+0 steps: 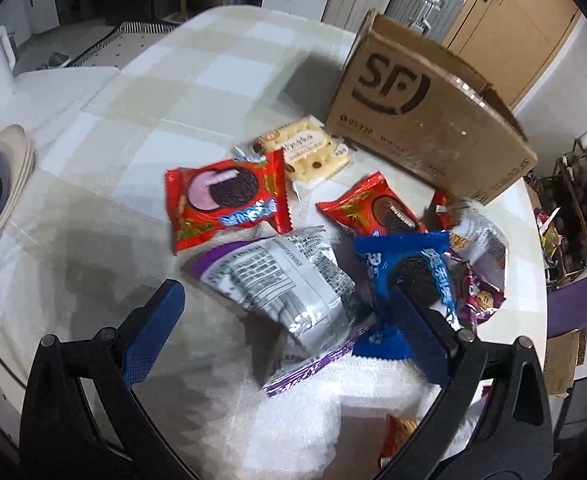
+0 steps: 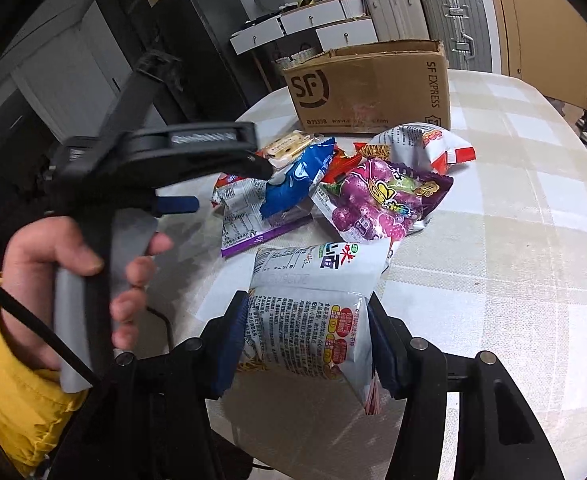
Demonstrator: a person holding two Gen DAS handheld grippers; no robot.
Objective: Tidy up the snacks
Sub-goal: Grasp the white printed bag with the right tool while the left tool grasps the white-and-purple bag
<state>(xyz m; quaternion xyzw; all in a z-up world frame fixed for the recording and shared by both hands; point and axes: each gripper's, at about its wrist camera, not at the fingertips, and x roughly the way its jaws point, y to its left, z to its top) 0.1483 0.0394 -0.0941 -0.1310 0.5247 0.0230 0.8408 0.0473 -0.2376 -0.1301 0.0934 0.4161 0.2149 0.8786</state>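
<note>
A pile of snack packets lies on the round table in front of a brown SF cardboard box [image 1: 425,120], also in the right wrist view [image 2: 369,88]. My left gripper [image 1: 285,312] is open, its jaws astride a silver and purple packet [image 1: 285,280], with a blue Oreo packet [image 1: 413,280] by its right finger. Two red Oreo packets [image 1: 225,204] [image 1: 373,208] and a white biscuit packet [image 1: 313,152] lie beyond. My right gripper [image 2: 307,336] is shut on a white noodle snack bag [image 2: 313,312] and holds it above the table. A purple grape candy bag [image 2: 385,200] lies ahead.
The left gripper and the hand holding it [image 2: 93,264] fill the left of the right wrist view. The table wears a checked cloth [image 2: 513,240]. Stacked bowls [image 1: 1,184] sit at the table's left edge. Suitcases [image 2: 453,20] and drawers stand behind the box.
</note>
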